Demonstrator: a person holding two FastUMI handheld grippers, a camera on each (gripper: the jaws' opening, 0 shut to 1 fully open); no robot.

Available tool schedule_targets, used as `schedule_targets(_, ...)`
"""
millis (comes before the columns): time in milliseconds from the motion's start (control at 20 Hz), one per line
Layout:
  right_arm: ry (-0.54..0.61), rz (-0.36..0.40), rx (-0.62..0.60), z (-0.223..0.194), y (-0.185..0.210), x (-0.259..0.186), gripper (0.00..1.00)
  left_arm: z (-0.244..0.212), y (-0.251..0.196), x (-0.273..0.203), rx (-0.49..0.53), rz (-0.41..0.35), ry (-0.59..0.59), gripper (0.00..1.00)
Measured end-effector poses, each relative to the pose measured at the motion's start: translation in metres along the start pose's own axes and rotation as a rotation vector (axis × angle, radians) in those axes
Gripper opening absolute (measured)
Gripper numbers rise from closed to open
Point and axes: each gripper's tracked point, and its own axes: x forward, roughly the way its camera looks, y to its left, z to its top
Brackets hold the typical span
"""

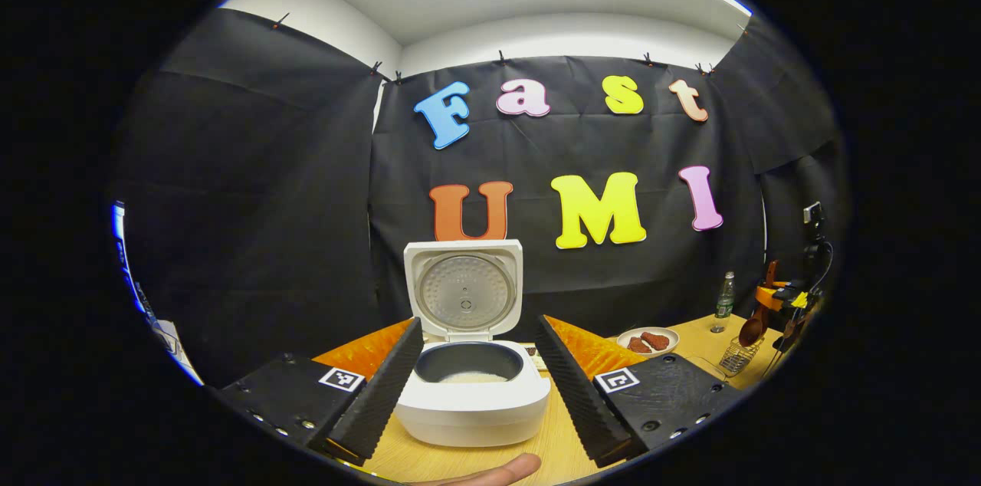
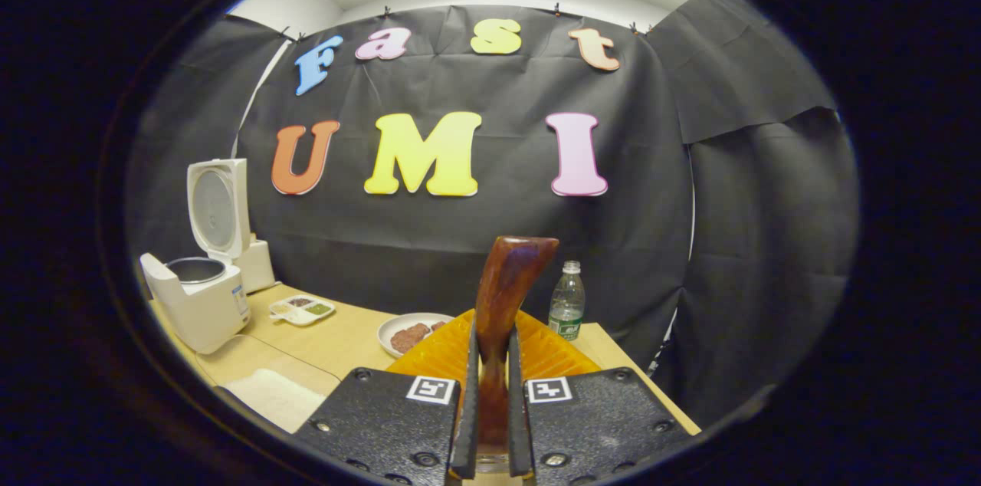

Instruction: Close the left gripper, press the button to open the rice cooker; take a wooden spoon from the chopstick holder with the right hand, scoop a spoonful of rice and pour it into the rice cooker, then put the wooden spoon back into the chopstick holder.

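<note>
The white rice cooker point(image 1: 471, 409) stands open in front of me with its lid point(image 1: 466, 290) upright; some white rice lies in its dark pot point(image 1: 469, 372). My left gripper point(image 1: 479, 390) is open, one finger on either side of the cooker and clear of it. In the right gripper view my right gripper point(image 2: 490, 363) is shut on the brown wooden spoon point(image 2: 502, 294), handle end pointing up. In the left gripper view, far right, that spoon point(image 1: 752, 329) hangs bowl down just above the wire chopstick holder point(image 1: 737, 357). The rice tray point(image 2: 276, 395) lies at lower left.
A plate of brown meat pieces point(image 1: 647, 340) point(image 2: 410, 334) and a green-labelled bottle point(image 2: 567, 303) stand on the wooden table point(image 2: 345, 340). A small divided dish point(image 2: 303, 310) sits near the cooker point(image 2: 199, 298). A fingertip point(image 1: 494, 471) shows at the lower edge.
</note>
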Motion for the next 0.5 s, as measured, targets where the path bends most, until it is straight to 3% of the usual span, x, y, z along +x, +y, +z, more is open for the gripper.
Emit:
schedule_targets(100,0.035,0.004,0.04,-0.011,-0.005,0.004,0.22,-0.002,-0.015,0.012,-0.021,-0.021,0.014,0.94)
schedule_targets(200,0.014,-0.089,0.017,-0.003,-0.03,-0.002,0.38,-0.008,-0.023,0.025,-0.035,-0.035,0.037,0.94)
schedule_targets(350,-0.007,-0.193,0.002,0.01,-0.048,-0.023,1.0,-0.011,-0.025,0.044,-0.005,-0.03,0.054,0.95)
schedule_targets(500,0.038,-0.181,0.06,0.008,-0.039,-0.046,1.0,-0.01,-0.026,0.062,0.025,-0.036,0.064,0.95)
